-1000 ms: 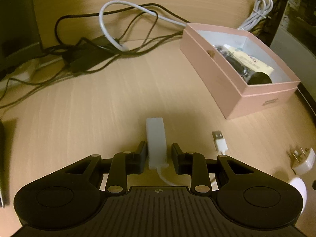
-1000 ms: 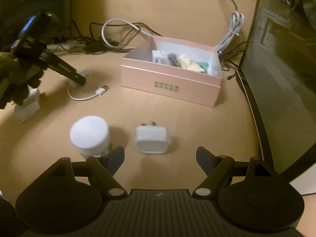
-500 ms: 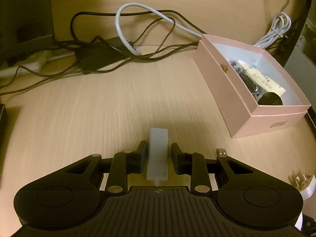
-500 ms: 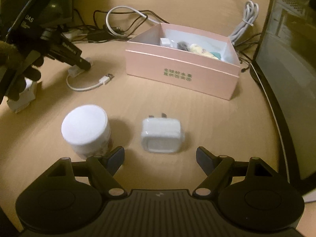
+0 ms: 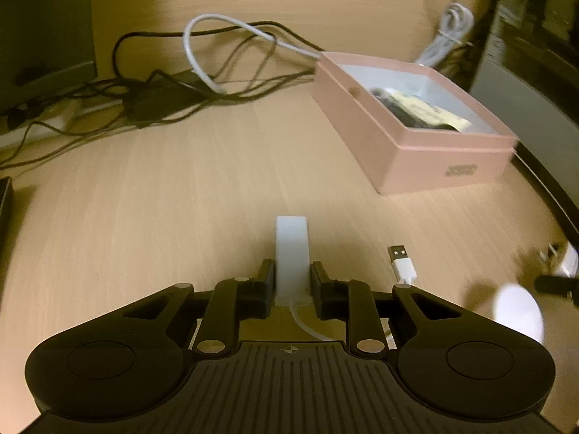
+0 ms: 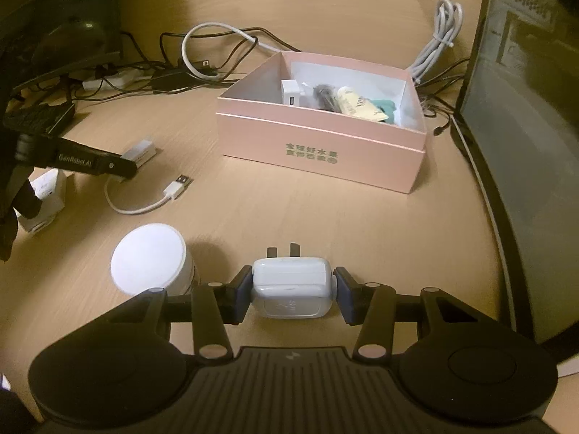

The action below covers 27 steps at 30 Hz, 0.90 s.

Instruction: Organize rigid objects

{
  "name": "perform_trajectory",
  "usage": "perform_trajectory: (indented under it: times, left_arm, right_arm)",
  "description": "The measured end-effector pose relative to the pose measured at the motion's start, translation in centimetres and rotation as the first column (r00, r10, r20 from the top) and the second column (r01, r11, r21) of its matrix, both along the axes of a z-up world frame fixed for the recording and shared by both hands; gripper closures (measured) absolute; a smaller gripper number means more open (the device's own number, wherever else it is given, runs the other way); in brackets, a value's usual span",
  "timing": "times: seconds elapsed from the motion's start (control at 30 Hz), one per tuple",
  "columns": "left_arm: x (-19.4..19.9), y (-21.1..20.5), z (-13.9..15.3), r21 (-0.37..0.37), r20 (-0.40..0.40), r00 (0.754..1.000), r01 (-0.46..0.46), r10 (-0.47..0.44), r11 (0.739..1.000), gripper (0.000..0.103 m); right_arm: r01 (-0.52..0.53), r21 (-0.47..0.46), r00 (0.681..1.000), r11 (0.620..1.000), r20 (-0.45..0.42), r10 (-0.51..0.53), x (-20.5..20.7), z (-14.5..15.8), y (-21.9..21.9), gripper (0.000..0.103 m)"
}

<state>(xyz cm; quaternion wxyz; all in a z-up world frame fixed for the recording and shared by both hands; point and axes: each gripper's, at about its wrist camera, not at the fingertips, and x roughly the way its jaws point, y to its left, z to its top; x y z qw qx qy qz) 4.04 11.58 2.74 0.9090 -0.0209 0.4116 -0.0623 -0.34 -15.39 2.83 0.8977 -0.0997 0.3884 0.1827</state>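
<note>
white plug (image 6: 291,285) pinched as right claw (image 6: 292,289) closes, left claw (image 5: 291,282) closing on pale adapter (image 5: 291,253)

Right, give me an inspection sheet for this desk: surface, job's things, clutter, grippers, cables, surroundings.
Surface: light wooden desk, bare in the middle.
Job's things: open pink box already holding small items; white plug adapter and white block on a cable, each between a gripper's jaws; white round jar standing on the desk; another white adapter at far left.
Clutter: nothing seen beyond the cables.
Grippers: left gripper closing, block between its jaws; right gripper closing, adapter between its jaws.
Cables: loose white USB cable; tangle of black and white leads behind; coiled white cable beside the box.
Surroundings: dark monitor at right.
</note>
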Motion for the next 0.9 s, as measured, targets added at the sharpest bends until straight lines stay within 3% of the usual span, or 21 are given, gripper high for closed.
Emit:
perform_trajectory:
  times: [0.23,0.4,0.6,0.77,0.8,0.83,0.9]
  left_arm:
    - [-4.0,-2.1,1.8,-0.108,0.054,0.997,0.062,-0.057,0.992,0.079]
    - [-3.3,-2.9,6.2,-0.147,0.180,0.980,0.109,-0.082,0.983,0.079]
    - [1.4,-4.8,12.5,-0.147,0.355,0.925,0.200,-0.137,0.969,0.079]
    - [6.2,-7.6,17.2,-0.102,0.488,0.854,0.261,-0.180,0.960,0.078]
    - [7.5,-7.8,17.8,-0.126,0.494,0.852,0.268,-0.174,0.955,0.078]
    - [9.0,-7.9,18.2,-0.170,0.477,0.865,0.265,-0.156,0.949,0.077]
    - [11.4,-8.2,18.0,-0.237,0.392,0.915,0.205,-0.100,0.950,0.078]
  right_arm:
    - [-0.019,-0.057,0.999,0.998,0.035,0.021,-1.9,2.1,-1.4,0.056]
    - [-0.012,-0.045,0.997,0.999,0.081,0.016,-2.0,4.4,-2.1,0.056]
    - [0.014,0.038,0.980,0.999,0.198,-0.021,0.9,9.1,-2.4,0.056]
    - [0.010,0.046,0.951,0.999,0.309,-0.024,5.4,12.5,-1.2,0.056]
    - [0.010,0.045,0.946,0.999,0.323,-0.024,6.7,13.1,-0.9,0.056]
    - [0.011,0.044,0.942,0.999,0.335,-0.025,7.8,13.6,-0.6,0.056]
    - [0.022,0.041,0.935,0.999,0.353,-0.035,10.2,14.2,-0.1,0.052]
